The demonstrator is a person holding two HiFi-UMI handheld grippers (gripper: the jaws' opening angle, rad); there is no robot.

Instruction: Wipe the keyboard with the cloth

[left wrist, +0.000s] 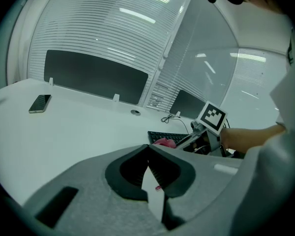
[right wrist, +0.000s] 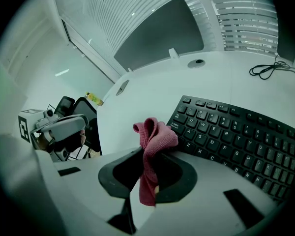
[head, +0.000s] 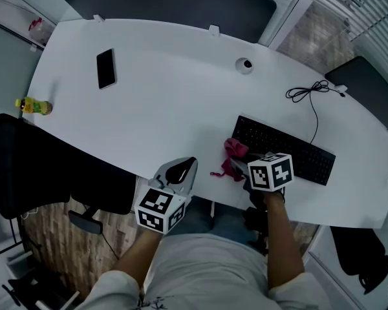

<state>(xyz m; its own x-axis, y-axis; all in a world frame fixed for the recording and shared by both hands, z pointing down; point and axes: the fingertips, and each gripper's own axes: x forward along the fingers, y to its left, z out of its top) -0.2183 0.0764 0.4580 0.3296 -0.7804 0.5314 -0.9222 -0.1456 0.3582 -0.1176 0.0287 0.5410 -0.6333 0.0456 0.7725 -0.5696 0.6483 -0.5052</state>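
Note:
A black keyboard (head: 284, 148) lies at the right of the white desk (head: 174, 102), near its front edge. My right gripper (head: 236, 162) is shut on a pink cloth (head: 233, 150), whose bunched top rests at the keyboard's left end. In the right gripper view the cloth (right wrist: 151, 151) hangs between the jaws beside the keyboard's (right wrist: 236, 136) near-left keys. My left gripper (head: 181, 170) hovers at the desk's front edge, left of the cloth, its jaws together with nothing between them. In the left gripper view the jaw tips (left wrist: 148, 147) meet, with the cloth (left wrist: 164, 142) and keyboard (left wrist: 168, 136) beyond.
A black phone (head: 106, 68) lies at the desk's far left. A round cable port (head: 244, 64) sits at the back. The keyboard's cable (head: 310, 94) coils behind it. A yellow bottle (head: 33, 106) and a black chair (head: 26, 166) are off the desk's left edge.

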